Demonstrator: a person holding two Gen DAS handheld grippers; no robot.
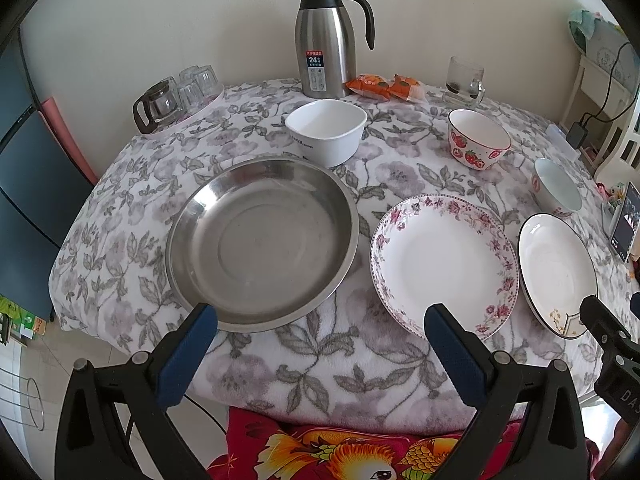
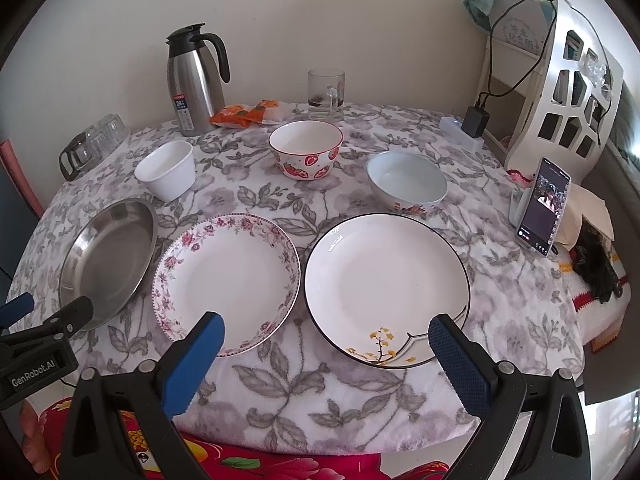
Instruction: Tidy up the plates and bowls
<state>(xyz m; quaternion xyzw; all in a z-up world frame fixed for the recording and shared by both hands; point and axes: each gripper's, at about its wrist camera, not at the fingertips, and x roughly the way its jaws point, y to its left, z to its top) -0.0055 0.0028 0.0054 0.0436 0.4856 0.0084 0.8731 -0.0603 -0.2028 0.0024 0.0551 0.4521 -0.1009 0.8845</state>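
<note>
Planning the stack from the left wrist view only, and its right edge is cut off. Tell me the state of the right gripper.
Observer: The right gripper is open, its fingers empty, with the black-rimmed plate just ahead of it.
Operator: Report what stands right of that plate.
Observer: A phone, propped upright with its screen lit, clear of the plate.
Operator: Describe the bowl behind the plate.
Observer: The pale blue bowl stands upright, and its whole inside shows empty.
</note>
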